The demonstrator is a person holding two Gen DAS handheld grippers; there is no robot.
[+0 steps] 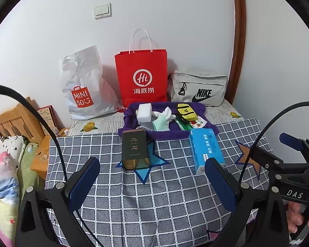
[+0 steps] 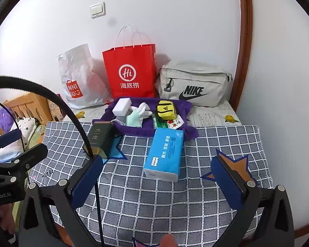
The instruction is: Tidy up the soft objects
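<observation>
A purple cloth tray [image 1: 127,121] [image 2: 107,115] lies at the back of the checked cloth. In it are a white sponge block [image 1: 144,112] [image 2: 122,107], a white and mint glove [image 1: 161,118] [image 2: 137,114], a small yellow pouch [image 1: 184,111] [image 2: 166,109] and a green-white packet [image 1: 185,125] [image 2: 161,124]. A blue tissue pack [image 1: 206,149] [image 2: 164,154] and a dark tin [image 1: 135,149] [image 2: 100,139] lie in front. My left gripper [image 1: 152,183] and right gripper [image 2: 160,181] are both open, empty, above the near cloth.
A Miniso plastic bag [image 1: 82,86] [image 2: 76,78], a red paper bag [image 1: 142,78] [image 2: 130,72] and a grey Nike bag [image 1: 198,89] [image 2: 193,82] stand against the wall. A wooden bed frame [image 1: 16,121] and bedding [image 1: 4,175] are at the left. A wooden door frame [image 1: 240,41] is at the right.
</observation>
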